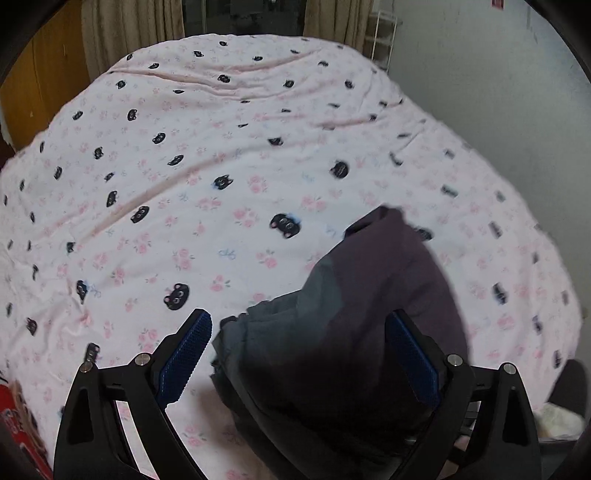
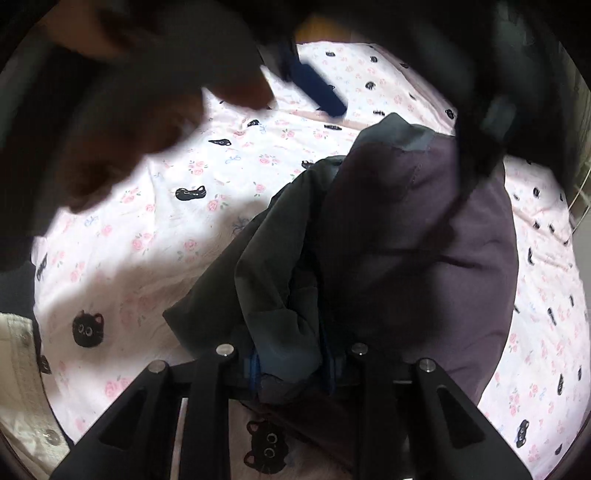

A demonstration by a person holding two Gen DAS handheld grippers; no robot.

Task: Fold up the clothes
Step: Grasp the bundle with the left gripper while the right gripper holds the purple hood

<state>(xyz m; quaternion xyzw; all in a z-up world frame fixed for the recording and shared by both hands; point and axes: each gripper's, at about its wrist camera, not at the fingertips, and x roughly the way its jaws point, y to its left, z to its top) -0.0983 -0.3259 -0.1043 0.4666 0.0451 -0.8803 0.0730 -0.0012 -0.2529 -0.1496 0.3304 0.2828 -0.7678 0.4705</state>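
Note:
A dark purple and grey garment (image 1: 354, 325) lies bunched on the pink bedsheet (image 1: 207, 155) printed with black cats and roses. My left gripper (image 1: 299, 354) is open, its blue-padded fingers (image 1: 186, 354) standing on either side of the garment's near part. In the right wrist view the same garment (image 2: 417, 236) hangs up from my right gripper (image 2: 291, 365), which is shut on a grey fold of it. The blurred left gripper with a blue pad (image 2: 321, 92) shows above.
The bed ends at curtains (image 1: 122, 33) and a dark window at the far side, a white wall (image 1: 480, 81) on the right. A red item (image 1: 18, 421) lies at the left edge. A cream buttoned cloth (image 2: 22, 376) shows bottom left.

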